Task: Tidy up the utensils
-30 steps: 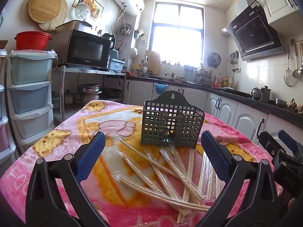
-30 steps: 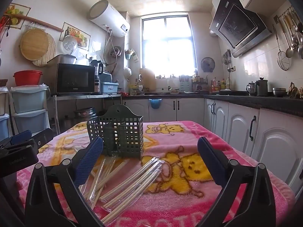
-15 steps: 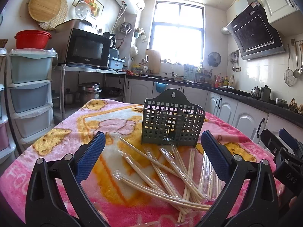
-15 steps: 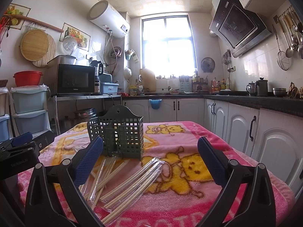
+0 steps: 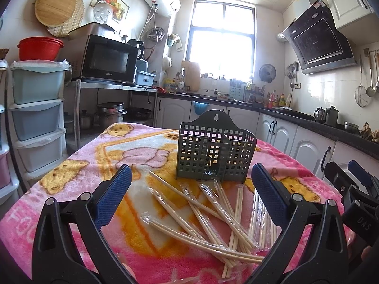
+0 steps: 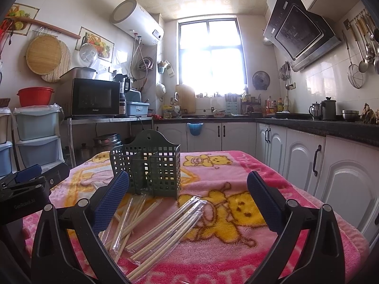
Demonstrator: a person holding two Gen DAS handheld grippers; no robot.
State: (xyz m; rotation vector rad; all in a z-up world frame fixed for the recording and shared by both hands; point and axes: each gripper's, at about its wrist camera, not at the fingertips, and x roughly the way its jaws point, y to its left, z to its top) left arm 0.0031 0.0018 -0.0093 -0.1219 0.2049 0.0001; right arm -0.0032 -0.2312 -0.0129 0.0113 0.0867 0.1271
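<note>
A dark green perforated utensil holder (image 5: 214,153) stands upright and empty on the pink blanket-covered table (image 5: 71,189); it also shows in the right wrist view (image 6: 149,165). Several plastic-wrapped wooden chopstick pairs (image 5: 208,210) lie scattered in front of it, also seen in the right wrist view (image 6: 163,224). My left gripper (image 5: 190,184) is open and empty, held above the chopsticks. My right gripper (image 6: 187,189) is open and empty above the pile, and its side shows in the left wrist view (image 5: 355,196).
White cabinets (image 6: 296,161) run along the right under a dark counter. A microwave (image 5: 106,59) on a metal rack and stacked plastic drawers (image 5: 35,118) stand at the left. The table's edges lie near on the left and right.
</note>
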